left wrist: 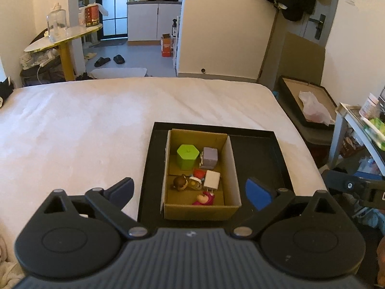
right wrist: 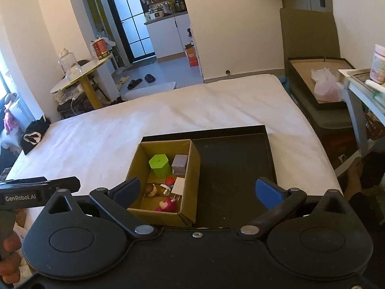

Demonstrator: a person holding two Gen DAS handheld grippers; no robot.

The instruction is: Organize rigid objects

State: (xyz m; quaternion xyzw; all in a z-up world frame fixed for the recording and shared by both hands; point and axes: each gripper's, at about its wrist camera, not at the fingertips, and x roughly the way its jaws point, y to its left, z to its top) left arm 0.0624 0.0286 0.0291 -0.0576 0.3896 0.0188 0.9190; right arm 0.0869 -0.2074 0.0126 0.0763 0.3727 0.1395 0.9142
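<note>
A brown cardboard box (left wrist: 231, 168) (right wrist: 192, 168) stands in the left half of a black tray (left wrist: 259, 154) (right wrist: 235, 163) on the white bed. Inside it are a green hexagonal container (left wrist: 187, 156) (right wrist: 159, 165), a grey-purple cube (left wrist: 210, 157) (right wrist: 179, 163), a white plug charger (left wrist: 211, 180) (right wrist: 178, 186), a red piece (left wrist: 199, 173), a brown-haired figurine (left wrist: 180, 182) (right wrist: 150, 190) and a pink toy (left wrist: 204, 198) (right wrist: 167, 204). My left gripper (left wrist: 190, 190) is open and empty, held above the box's near side. My right gripper (right wrist: 197, 190) is open and empty above the tray's near edge.
The white bed (left wrist: 96, 125) stretches left and far. A round yellow-legged table (left wrist: 65, 36) with a jar stands beyond it. A dark bin with a cardboard lid and plastic bag (left wrist: 310, 106) and a cluttered shelf (left wrist: 365, 120) stand to the right.
</note>
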